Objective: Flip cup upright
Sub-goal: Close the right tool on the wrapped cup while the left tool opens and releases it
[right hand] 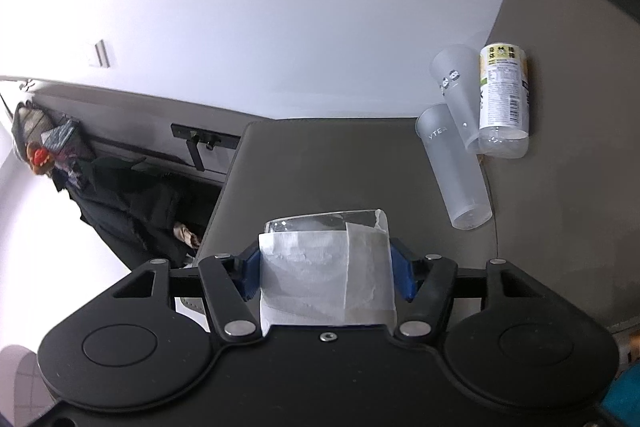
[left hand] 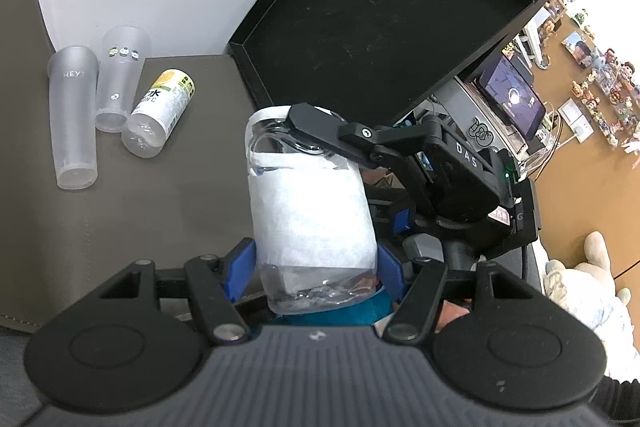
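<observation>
A clear glass cup wrapped in white paper (left hand: 308, 211) is held by both grippers above the grey table mat. My left gripper (left hand: 316, 267) is shut on its thick clear base, blue pads on either side. My right gripper shows in the left wrist view (left hand: 308, 131) with a black finger at the cup's far open rim. In the right wrist view my right gripper (right hand: 326, 267) is shut on the cup (right hand: 324, 267), blue pads pressing the paper wrap, the rim pointing away from the camera.
Two frosted plastic cups (left hand: 74, 115) (left hand: 120, 83) and a clear bottle with a yellow label (left hand: 160, 115) lie on the grey mat (left hand: 120, 227) by the white wall. A black tray (left hand: 380, 19) stands behind. They also show in the right wrist view (right hand: 456, 163).
</observation>
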Tool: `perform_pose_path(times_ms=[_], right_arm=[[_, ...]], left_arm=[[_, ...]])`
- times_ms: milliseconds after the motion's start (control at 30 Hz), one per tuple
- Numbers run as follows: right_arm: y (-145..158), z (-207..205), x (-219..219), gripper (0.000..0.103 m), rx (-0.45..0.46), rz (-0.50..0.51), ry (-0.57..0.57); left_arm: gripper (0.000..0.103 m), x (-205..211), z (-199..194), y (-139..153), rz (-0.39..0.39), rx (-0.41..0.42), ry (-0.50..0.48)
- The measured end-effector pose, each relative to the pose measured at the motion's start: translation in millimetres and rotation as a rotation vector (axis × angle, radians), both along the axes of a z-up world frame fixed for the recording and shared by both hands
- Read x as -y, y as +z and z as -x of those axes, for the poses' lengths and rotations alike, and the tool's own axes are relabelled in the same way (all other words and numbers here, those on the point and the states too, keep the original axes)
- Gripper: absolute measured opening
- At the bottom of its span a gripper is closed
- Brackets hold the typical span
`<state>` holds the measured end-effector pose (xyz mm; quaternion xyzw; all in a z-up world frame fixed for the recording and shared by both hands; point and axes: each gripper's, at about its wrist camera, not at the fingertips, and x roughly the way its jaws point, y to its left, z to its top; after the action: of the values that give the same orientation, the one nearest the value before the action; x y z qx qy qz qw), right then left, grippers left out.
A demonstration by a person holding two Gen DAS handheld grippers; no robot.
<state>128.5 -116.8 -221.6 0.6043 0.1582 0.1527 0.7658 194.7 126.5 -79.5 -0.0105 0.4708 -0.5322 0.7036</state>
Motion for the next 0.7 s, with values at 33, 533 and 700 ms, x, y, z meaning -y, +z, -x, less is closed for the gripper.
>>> perform_pose_path(times_ms=[33, 533, 700], right_arm=[[2, 0, -1, 0.06, -0.001, 0.015, -0.001], [30, 5, -18, 0.058, -0.124, 0.459, -0.116], [35, 7, -22, 0.058, -0.143, 0.57, -0.151]], left_arm=[[0.064, 0, 0, -1, -0.009, 0.003, -0.001], [0.066, -10, -28, -12, -0.154, 0.07, 0.111], [0.066, -13, -49, -7, -0.134, 0.058, 0.207]])
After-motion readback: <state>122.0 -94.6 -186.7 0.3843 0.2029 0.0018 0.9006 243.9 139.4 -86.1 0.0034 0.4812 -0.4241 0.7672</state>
